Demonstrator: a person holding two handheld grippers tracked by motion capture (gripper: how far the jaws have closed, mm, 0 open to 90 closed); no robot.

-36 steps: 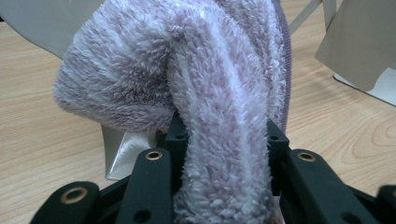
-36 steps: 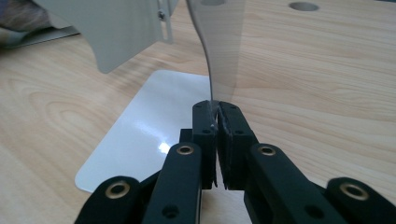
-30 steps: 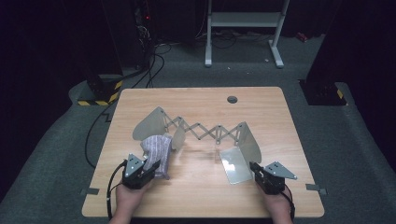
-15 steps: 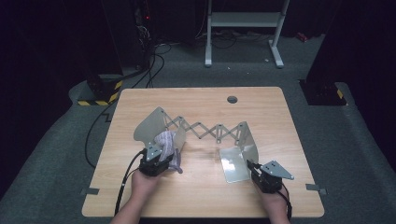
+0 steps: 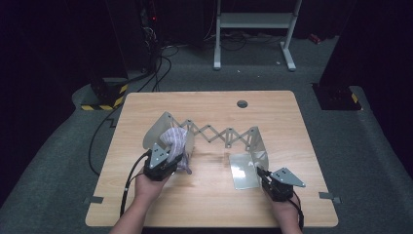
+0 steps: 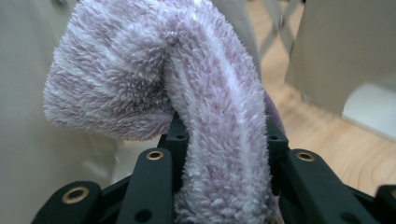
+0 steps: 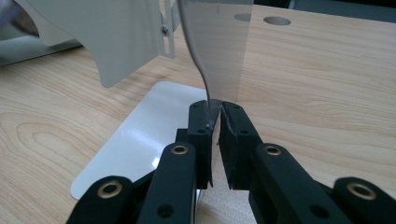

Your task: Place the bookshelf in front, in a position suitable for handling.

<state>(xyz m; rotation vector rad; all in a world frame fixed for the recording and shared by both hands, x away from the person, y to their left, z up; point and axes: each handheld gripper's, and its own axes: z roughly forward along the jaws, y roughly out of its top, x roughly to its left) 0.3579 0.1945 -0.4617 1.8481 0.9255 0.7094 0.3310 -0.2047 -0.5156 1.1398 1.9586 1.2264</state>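
A fuzzy lavender-and-white sock (image 5: 176, 138) hangs from my left gripper (image 5: 170, 155), which is shut on it beside the left end plate (image 5: 155, 130) of a metal scissor rack (image 5: 221, 132). In the left gripper view the sock (image 6: 187, 88) drapes over and between the jaws of the left gripper (image 6: 222, 137). My right gripper (image 5: 263, 175) is at the rack's right end plate (image 5: 259, 145). In the right gripper view the right gripper (image 7: 215, 116) is shut on the lower edge of that upright curved plate (image 7: 219, 51).
A flat white base plate (image 5: 242, 170) lies on the wooden table (image 5: 292, 131) beside the right gripper, seen also as the base plate (image 7: 144, 140). A round hole (image 5: 242, 104) sits near the table's far edge. Cables (image 5: 146, 73) and a white stand (image 5: 253, 22) are on the floor behind.
My left hand has carried the sock forward, to the right and slightly up, closer to the rack's left end plate. The right hand and its grip have stayed put.
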